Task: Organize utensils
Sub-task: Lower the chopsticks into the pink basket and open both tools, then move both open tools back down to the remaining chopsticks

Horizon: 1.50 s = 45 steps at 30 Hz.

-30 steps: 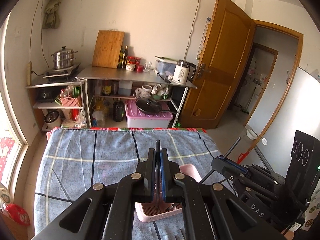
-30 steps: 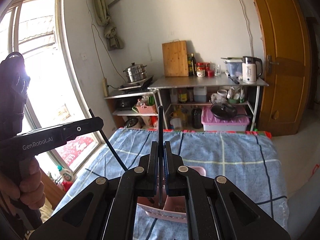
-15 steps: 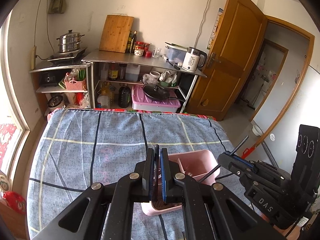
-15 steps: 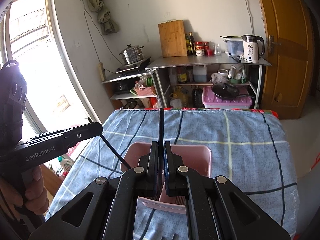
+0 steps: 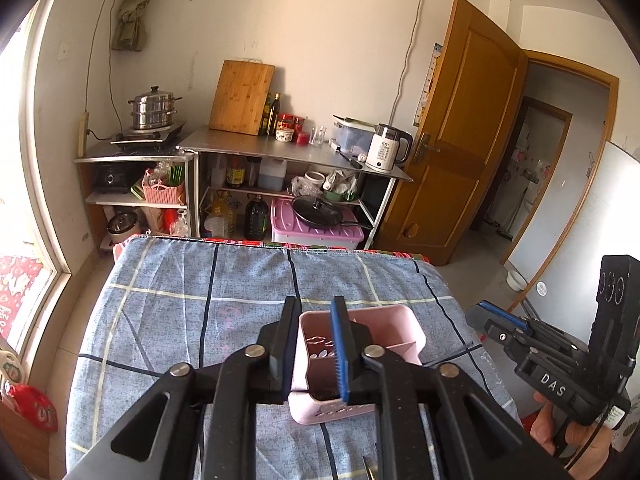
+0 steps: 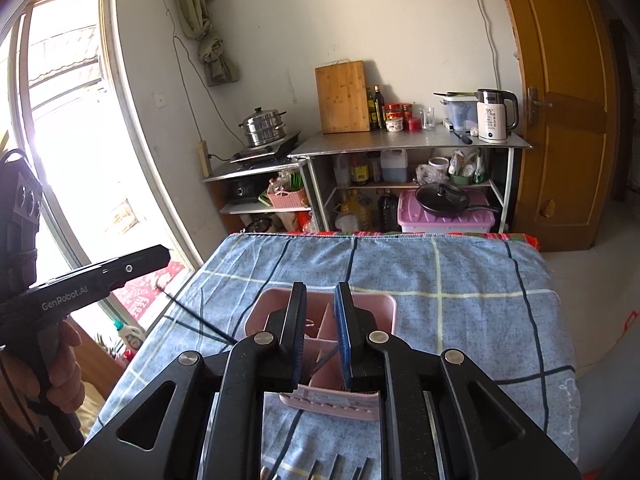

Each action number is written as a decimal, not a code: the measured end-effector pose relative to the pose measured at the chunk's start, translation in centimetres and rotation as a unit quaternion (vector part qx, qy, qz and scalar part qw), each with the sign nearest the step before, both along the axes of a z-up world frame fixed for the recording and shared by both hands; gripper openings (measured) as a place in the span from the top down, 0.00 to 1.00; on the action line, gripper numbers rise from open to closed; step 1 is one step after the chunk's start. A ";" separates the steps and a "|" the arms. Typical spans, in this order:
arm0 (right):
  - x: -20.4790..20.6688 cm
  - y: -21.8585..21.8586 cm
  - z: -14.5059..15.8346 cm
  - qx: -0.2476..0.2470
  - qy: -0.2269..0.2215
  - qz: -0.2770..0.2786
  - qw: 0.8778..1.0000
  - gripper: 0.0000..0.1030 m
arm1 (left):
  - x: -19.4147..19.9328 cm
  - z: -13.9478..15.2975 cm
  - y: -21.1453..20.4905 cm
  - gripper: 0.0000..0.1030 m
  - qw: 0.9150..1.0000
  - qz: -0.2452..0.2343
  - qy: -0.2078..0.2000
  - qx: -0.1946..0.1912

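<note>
With both grippers — left (image 5: 314, 320), right (image 6: 320, 308) — spread and empty over the caddy (image 6: 372, 304), the remaining utensils (image 6: 336, 468) lie behind, pointing forward, nearer the right.

A bed (image 6: 460, 280) fills the middle of the room, spread with a blue cover (image 5: 168, 320) crossed by dark and pale lines; a red patterned edge shows along its far side. A pink utensil caddy (image 5: 404, 322) stands directly on the cover toward the near end, its inside split by dividers into compartments. At the very near edge a few dark, slim utensils (image 6: 336, 466) lie flat on the cover, only their ends showing, too cut off to name.
</note>
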State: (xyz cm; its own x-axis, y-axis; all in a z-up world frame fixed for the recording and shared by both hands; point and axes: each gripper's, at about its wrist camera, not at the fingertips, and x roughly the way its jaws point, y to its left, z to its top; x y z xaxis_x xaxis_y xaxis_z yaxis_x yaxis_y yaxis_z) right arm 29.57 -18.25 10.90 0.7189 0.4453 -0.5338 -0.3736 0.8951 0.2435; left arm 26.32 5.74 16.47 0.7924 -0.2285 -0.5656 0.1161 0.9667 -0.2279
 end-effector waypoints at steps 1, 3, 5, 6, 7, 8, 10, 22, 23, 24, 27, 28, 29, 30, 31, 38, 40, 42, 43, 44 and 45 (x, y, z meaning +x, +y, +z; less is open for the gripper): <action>-0.2 -0.1 0.1 0.000 -0.001 -0.001 1.000 0.85 | -0.4 0.1 0.0 0.79 1.000 0.000 -0.003 0.002; -1.1 -0.5 0.4 -0.001 -0.006 -0.004 1.000 0.85 | -1.5 0.4 0.1 0.79 1.000 0.002 -0.011 0.006; -2.1 -1.1 0.8 0.001 -0.014 -0.006 1.000 0.84 | -2.8 0.7 0.2 0.78 1.000 0.003 -0.019 0.001; -2.6 -1.3 0.9 0.003 -0.017 -0.007 1.000 0.84 | -3.5 0.8 0.2 0.78 1.000 0.002 -0.024 0.000; -3.4 -1.6 1.1 0.006 -0.019 -0.009 1.000 0.84 | -4.3 1.0 0.2 0.78 1.000 0.001 -0.031 0.000; -4.0 -1.9 1.1 0.007 -0.022 -0.009 1.000 0.84 | -5.2 1.0 0.1 0.78 0.999 0.001 -0.037 0.002; -5.5 -2.2 1.1 0.009 -0.030 -0.010 0.999 0.84 | -7.0 0.9 -0.1 0.78 0.999 -0.001 -0.049 0.002; -13.4 -3.9 -2.7 -0.001 -0.023 -0.010 1.000 0.84 | -15.6 -4.8 -2.0 0.78 0.998 -0.030 -0.048 -0.001; -13.9 -4.0 -3.2 -0.003 -0.020 -0.009 1.000 0.84 | -16.2 -5.3 -2.2 0.78 0.998 -0.034 -0.046 0.000; -14.4 -4.0 -3.6 -0.007 -0.016 -0.010 1.000 0.84 | -16.6 -5.7 -2.4 0.78 0.998 -0.037 -0.045 0.001; -15.6 -4.3 -4.7 -0.009 -0.010 -0.012 1.000 0.84 | -17.9 -7.1 -2.9 0.78 0.998 -0.042 -0.037 0.007; -15.9 -4.3 -5.2 -0.010 -0.005 -0.011 1.000 0.84 | -18.2 -7.5 -3.0 0.78 0.998 -0.043 -0.034 0.006; -16.2 -4.3 -5.7 -0.012 0.000 -0.011 1.000 0.84 | -18.5 -8.0 -3.1 0.78 0.999 -0.044 -0.028 0.004; -16.5 -4.3 -6.2 -0.014 0.005 -0.012 1.000 0.84 | -18.7 -8.4 -3.3 0.78 0.999 -0.046 -0.024 0.003; -16.7 -4.5 -6.6 -0.015 0.010 -0.012 1.000 0.84 | -18.9 -8.8 -3.4 0.78 0.999 -0.048 -0.021 0.004; -17.0 -4.7 -8.8 -0.022 0.037 -0.016 0.999 0.84 | -18.9 -10.7 -4.2 0.78 0.999 -0.052 0.002 0.006; -16.9 -4.7 -9.1 -0.023 0.041 -0.016 0.999 0.84 | -18.8 -11.0 -4.4 0.78 0.999 -0.053 0.005 0.006; -16.8 -4.6 -9.5 -0.024 0.045 -0.016 0.999 0.84 | -18.7 -11.3 -4.6 0.78 0.998 -0.055 0.008 0.007; -16.6 -4.5 -9.8 -0.025 0.049 -0.016 0.998 0.84 | -18.6 -11.4 -4.7 0.78 0.998 -0.056 0.009 0.008; -16.5 -4.5 -10.1 -0.026 0.051 -0.016 0.998 0.84 | -18.5 -11.6 -4.8 0.78 0.998 -0.056 0.010 0.010; -16.4 -4.4 -10.3 -0.028 0.053 -0.017 0.998 0.84 | -18.3 -11.7 -4.8 0.78 0.998 -0.055 0.011 0.012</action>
